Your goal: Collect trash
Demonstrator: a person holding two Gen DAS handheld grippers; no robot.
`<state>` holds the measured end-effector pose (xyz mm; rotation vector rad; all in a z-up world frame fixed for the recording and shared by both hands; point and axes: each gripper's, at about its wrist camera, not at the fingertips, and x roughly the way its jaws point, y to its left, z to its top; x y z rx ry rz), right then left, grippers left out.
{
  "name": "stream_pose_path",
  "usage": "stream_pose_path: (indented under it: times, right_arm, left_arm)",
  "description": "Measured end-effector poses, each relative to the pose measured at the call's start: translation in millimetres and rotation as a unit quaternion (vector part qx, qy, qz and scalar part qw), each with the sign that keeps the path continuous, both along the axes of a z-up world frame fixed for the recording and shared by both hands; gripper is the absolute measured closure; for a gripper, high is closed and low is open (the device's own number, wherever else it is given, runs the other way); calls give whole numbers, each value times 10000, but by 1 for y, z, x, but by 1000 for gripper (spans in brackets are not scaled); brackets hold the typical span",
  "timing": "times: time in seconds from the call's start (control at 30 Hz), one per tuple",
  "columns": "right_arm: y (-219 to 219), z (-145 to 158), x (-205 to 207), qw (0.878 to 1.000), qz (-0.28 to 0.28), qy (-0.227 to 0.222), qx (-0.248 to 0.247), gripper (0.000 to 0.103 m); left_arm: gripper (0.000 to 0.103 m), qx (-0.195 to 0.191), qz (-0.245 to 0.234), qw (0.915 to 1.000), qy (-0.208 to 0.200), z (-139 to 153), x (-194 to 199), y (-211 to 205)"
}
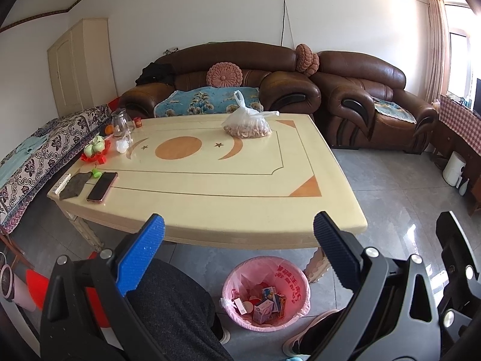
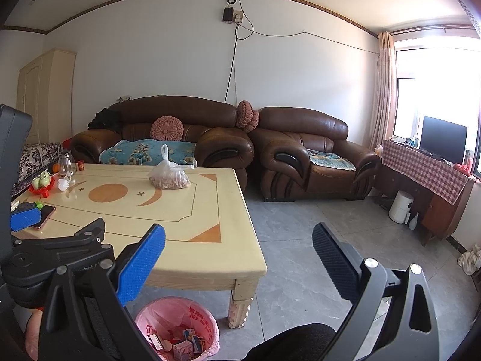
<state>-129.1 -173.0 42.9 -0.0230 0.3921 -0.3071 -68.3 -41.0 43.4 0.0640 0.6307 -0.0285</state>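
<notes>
Hovering wide open and empty, the left tongs [image 1: 239, 234] sit above the pink bin [image 1: 266, 293] holding boxes; the right tongs [image 2: 239, 245], equally spread, hang rightward, farther from the desk [image 1: 210, 210].

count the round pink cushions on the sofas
3. One round pink cushion leans on the long sofa's backrest; two more sit stacked where it meets the armchair. Others may be hidden.
</notes>
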Motion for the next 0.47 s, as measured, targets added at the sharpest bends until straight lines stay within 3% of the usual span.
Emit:
stream_pose_path:
  times: [0.47]
  right_arm:
    - [-2, 1, -2, 10000, -21, -25, -1, 7]
  left_arm:
    - [6, 74, -49, 10000, 22, -2, 1, -2]
